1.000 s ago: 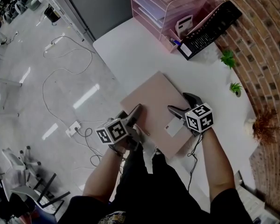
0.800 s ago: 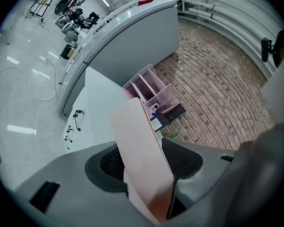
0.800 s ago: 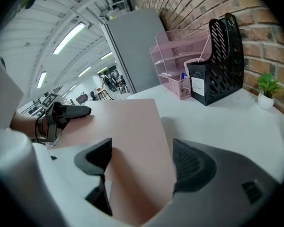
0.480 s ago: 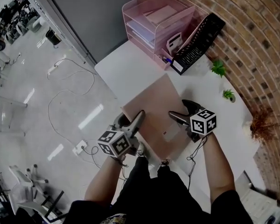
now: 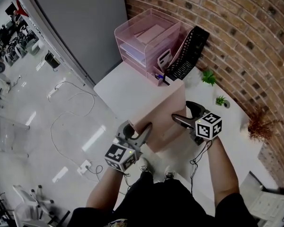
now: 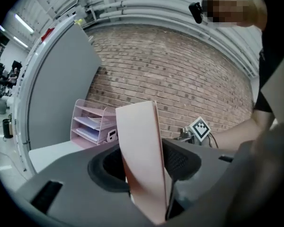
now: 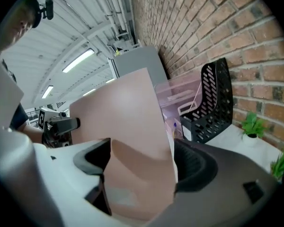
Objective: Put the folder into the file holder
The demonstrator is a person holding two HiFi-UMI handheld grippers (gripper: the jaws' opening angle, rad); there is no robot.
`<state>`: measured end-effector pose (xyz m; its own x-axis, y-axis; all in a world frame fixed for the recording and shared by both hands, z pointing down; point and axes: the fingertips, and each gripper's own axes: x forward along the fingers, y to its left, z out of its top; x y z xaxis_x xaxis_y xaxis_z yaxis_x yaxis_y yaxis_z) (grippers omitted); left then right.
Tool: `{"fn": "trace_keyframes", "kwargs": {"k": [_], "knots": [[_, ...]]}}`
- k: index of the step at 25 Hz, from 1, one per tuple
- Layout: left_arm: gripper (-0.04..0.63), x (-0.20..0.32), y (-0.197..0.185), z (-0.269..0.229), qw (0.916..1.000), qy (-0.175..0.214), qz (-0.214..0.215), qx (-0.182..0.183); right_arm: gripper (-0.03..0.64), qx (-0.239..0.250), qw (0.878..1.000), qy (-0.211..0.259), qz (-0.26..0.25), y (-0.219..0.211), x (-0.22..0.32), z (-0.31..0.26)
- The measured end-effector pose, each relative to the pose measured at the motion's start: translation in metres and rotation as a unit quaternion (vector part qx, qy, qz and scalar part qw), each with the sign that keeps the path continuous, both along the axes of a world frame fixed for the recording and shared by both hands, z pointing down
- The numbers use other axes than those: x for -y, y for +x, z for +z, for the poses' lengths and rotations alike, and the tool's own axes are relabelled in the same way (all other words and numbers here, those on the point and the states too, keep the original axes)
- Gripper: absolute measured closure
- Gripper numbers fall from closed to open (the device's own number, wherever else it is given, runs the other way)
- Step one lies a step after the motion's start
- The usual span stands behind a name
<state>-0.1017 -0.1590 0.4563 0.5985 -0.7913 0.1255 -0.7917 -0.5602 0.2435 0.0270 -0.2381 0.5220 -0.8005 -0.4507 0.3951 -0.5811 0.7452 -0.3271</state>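
Observation:
The pink folder (image 5: 163,112) stands nearly upright above the white table (image 5: 118,86), its top edge close to the black mesh file holder (image 5: 184,56) that leans against the brick wall. My right gripper (image 5: 184,112) is shut on the folder's right edge; in the right gripper view the folder (image 7: 128,126) fills the space between the pads, with the file holder (image 7: 213,108) beyond it. My left gripper (image 5: 136,129) straddles the folder's lower left edge. Its jaws are closing, and the folder (image 6: 142,160) stands between them with room left at the pads.
A pink letter tray (image 5: 142,37) with papers stands left of the file holder. Two small green plants (image 5: 208,76) (image 5: 221,100) and a dried plant (image 5: 260,126) sit along the wall at the right. Cables lie on the floor (image 5: 71,122) to the left of the table.
The folder has risen from flat on the table to nearly upright and moved toward the file holder. Both grippers have gone up with it, the left one now around its lower edge.

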Motion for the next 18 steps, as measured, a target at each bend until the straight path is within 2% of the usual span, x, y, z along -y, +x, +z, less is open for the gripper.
{"fn": "trace_keyframes", "kwargs": {"k": [4,8,18], "knots": [[0.405,0.000,0.017,-0.016,0.9987,0.031,0.027,0.030,0.187,-0.014,0.998,0.054,-0.002,0.007,0.007,-0.029],[0.407,0.000,0.029,-0.023,0.9962,0.047,0.051,0.052,0.189,-0.026,0.996,0.088,-0.005,0.014,0.008,-0.048],[0.403,0.004,0.052,-0.020,0.9918,0.032,0.084,0.090,0.209,-0.061,0.991,0.120,-0.003,0.029,0.002,-0.054]]}}
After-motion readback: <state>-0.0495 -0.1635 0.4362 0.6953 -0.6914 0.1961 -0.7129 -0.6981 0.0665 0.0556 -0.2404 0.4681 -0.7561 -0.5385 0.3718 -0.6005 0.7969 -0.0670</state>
